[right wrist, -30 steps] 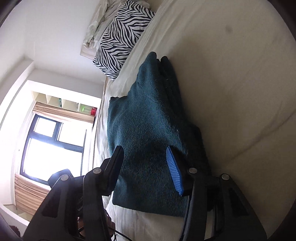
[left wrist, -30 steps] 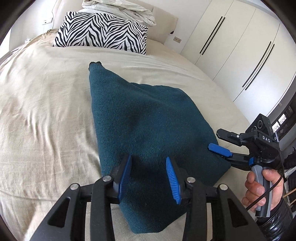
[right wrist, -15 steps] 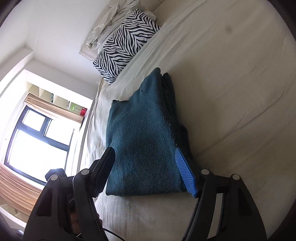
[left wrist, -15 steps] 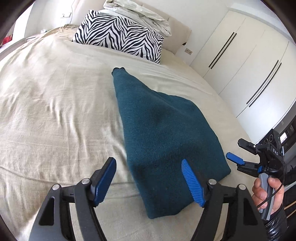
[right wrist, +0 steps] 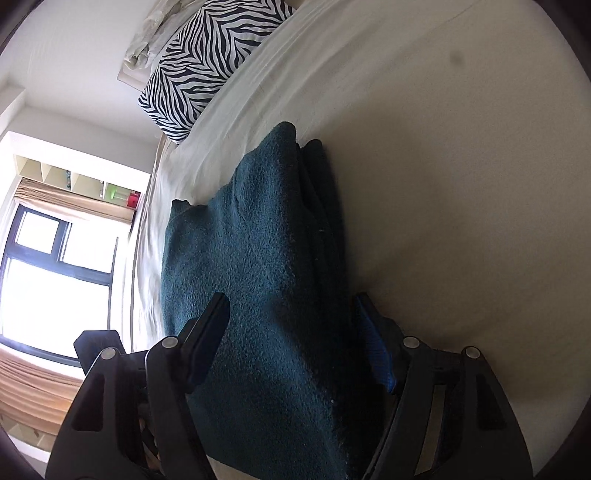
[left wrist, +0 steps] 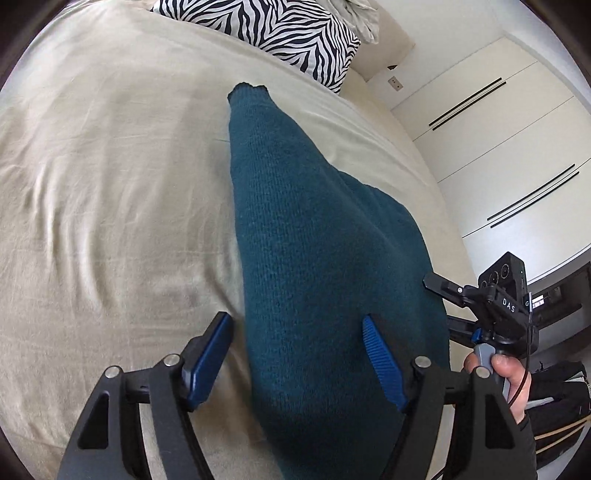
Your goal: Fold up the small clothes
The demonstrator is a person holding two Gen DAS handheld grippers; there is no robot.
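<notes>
A dark teal knitted garment (left wrist: pixel 314 236) lies folded on the beige bed sheet (left wrist: pixel 110 184), one narrow end pointing toward the pillow. My left gripper (left wrist: pixel 299 354) is open, its jaws standing wide on either side of the garment's near end, low over it. My right gripper (right wrist: pixel 295 343) is open too, straddling the garment's (right wrist: pixel 258 266) near edge; it also shows in the left wrist view (left wrist: pixel 491 306), held by a hand at the garment's right side. Neither gripper holds cloth.
A zebra-print pillow (left wrist: pixel 266 29) with crumpled pale bedding lies at the head of the bed. White wardrobe doors (left wrist: pixel 509 147) stand to the right. A window (right wrist: pixel 48 280) and shelf are on the far side. Bare sheet (right wrist: pixel 461 184) surrounds the garment.
Both grippers have opened wider and come down closer over the garment's near end. The garment looks the same shape and has not shifted.
</notes>
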